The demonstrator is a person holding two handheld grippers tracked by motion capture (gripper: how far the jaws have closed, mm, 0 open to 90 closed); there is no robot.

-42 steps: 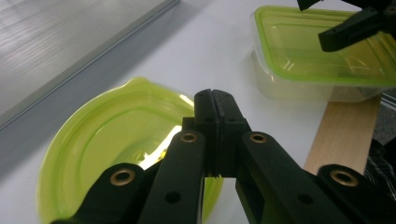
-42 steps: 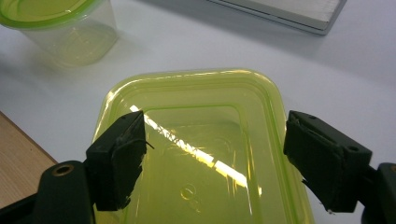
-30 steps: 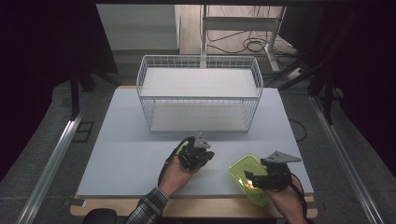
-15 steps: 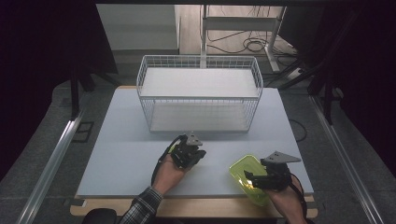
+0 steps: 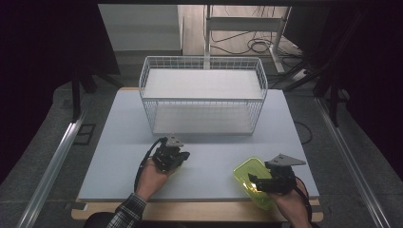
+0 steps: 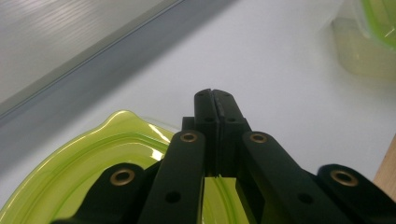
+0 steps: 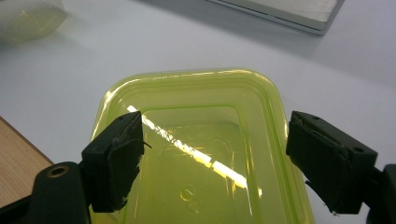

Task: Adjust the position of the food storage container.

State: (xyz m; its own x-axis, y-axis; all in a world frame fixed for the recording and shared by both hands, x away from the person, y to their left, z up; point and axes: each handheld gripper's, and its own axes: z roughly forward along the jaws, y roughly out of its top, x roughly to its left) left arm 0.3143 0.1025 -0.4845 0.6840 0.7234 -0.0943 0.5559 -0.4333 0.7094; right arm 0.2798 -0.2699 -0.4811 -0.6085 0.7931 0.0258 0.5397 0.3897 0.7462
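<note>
I count two yellow-green plastic pieces on my table (image 5: 119,123) and one white wire basket (image 5: 204,95) at its far side. My left tool (image 6: 215,95) has its jaws pressed shut over the first lid (image 6: 93,158), though I cannot tell whether they grip its rim. My right tool (image 7: 212,158) is spread wide, one jaw each side of the second lid (image 7: 196,140), near the table's front edge.
</note>
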